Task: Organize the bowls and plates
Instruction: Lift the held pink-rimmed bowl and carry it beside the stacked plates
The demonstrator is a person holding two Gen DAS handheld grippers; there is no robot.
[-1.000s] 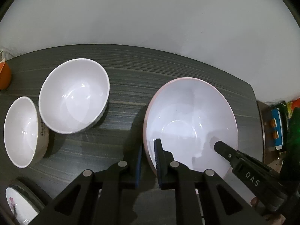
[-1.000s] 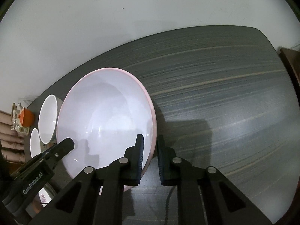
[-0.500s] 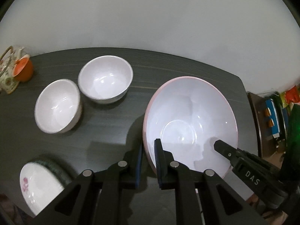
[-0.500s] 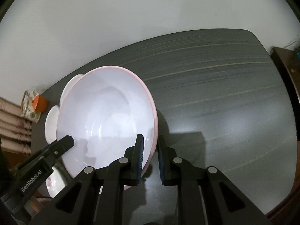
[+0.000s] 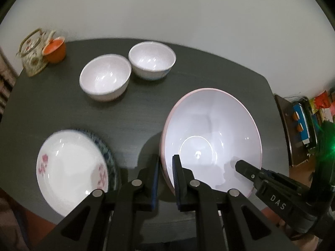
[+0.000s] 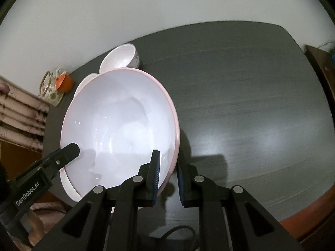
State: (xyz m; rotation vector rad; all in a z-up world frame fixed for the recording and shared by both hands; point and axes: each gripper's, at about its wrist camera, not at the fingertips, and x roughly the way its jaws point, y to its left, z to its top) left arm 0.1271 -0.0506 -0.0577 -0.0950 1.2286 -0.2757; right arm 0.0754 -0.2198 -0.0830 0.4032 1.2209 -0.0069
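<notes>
A dark grey table [image 6: 240, 96] with rounded corners and a faint streaked grain stood against a plain white wall [image 5: 167, 10]. Overhead light glared off its top. To one side a low brown shelf [image 5: 293, 129] carried colourful clutter; on the other, pale quilted upholstery [image 6: 18, 108] showed

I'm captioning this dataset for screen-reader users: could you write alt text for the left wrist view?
Both grippers clamp opposite rims of a large pink-rimmed bowl, the left gripper at its near-left edge, the right gripper at lower right. On the dark table sit two small white bowls, a floral plate and an orange cup.
</notes>
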